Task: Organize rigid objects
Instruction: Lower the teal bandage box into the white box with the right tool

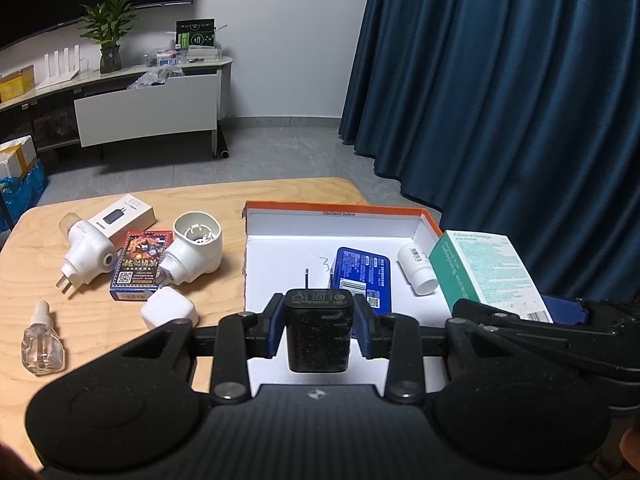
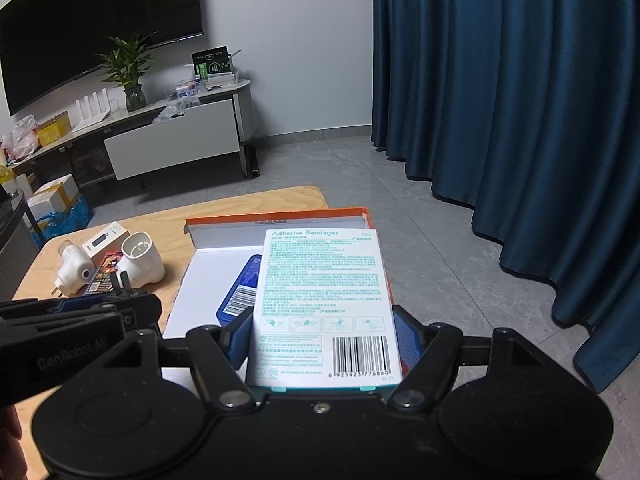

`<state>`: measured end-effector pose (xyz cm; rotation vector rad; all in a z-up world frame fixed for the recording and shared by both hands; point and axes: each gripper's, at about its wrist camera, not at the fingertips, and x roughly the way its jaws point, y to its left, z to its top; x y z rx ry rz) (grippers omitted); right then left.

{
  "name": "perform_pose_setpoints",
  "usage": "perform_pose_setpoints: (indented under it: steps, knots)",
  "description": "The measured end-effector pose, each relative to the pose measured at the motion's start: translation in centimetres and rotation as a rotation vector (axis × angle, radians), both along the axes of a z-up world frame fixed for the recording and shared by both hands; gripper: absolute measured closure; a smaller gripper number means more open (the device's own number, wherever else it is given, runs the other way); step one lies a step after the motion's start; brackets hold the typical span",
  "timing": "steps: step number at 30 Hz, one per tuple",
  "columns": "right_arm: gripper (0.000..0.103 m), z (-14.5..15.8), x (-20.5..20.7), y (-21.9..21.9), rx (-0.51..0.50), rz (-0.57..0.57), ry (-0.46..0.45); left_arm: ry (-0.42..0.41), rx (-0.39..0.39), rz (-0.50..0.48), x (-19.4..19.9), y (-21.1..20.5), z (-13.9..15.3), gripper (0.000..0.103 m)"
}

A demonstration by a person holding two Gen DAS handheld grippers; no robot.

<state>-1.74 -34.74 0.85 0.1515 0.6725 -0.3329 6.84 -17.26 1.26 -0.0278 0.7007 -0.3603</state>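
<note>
Wooden table [image 1: 208, 200]: pale birch top; we see its far edge rounded at the corners.
Tray [image 1: 332, 210]: orange-rimmed, white inside, on the table's right half, its right wall at the table's right edge.
Bandage box [image 2: 324, 304]: white and teal, held above the tray's right side by our right gripper [image 2: 326, 336], whose jaws are clamped on its two long sides.
Blue box [image 1: 362, 276]: flat inside the tray, near the middle.
Card box [image 1: 140, 264]: red and blue, on the table's left half, between two white plug-in units [image 1: 90, 256].
Black charger [image 1: 319, 328]: our left gripper [image 1: 319, 320] grips it with jaws closed on its sides, above the tray's near edge.
White bottle [image 1: 417, 270]: on its side in the tray, beside the blue box.
Glass bottle [image 1: 40, 344]: near the table's left edge.
</note>
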Motion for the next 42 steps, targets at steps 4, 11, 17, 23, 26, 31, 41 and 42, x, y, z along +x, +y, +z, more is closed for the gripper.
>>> perform_pose_setpoints:
  steps: [4, 11, 17, 23, 26, 31, 41, 42]
  knots:
    - [0.019, 0.1, 0.3, -0.2, -0.002, -0.003, 0.005, 0.000, 0.000, -0.001, 0.2, -0.2, 0.0, 0.066]
    - [0.019, 0.1, 0.6, -0.2, -0.003, -0.006, 0.011, 0.004, 0.001, 0.000, 0.6, -0.4, 0.0, 0.066]
    - [0.019, 0.2, 0.9, -0.4, -0.003, -0.008, 0.015, 0.011, 0.002, 0.001, 0.9, -0.5, -0.1, 0.066]
    - [0.019, 0.1, 1.4, -0.6, -0.005, -0.007, 0.024, 0.017, 0.004, -0.005, 1.3, -0.8, -0.2, 0.066]
    - [0.019, 0.1, 1.7, -0.8, -0.007, -0.007, 0.026, 0.018, 0.004, -0.005, 1.5, -0.9, -0.2, 0.066]
    - [0.019, 0.1, 1.9, -0.8, -0.008, -0.007, 0.027, 0.021, 0.004, -0.007, 1.9, -1.2, -0.2, 0.066]
    - [0.019, -0.1, 2.8, -1.2, -0.009, -0.009, 0.036, 0.026, 0.003, -0.006, 2.7, -1.4, -0.5, 0.066]
    - [0.019, -0.1, 2.9, -1.3, -0.009, -0.010, 0.037, 0.027, 0.003, -0.006, 2.8, -1.5, -0.5, 0.066]
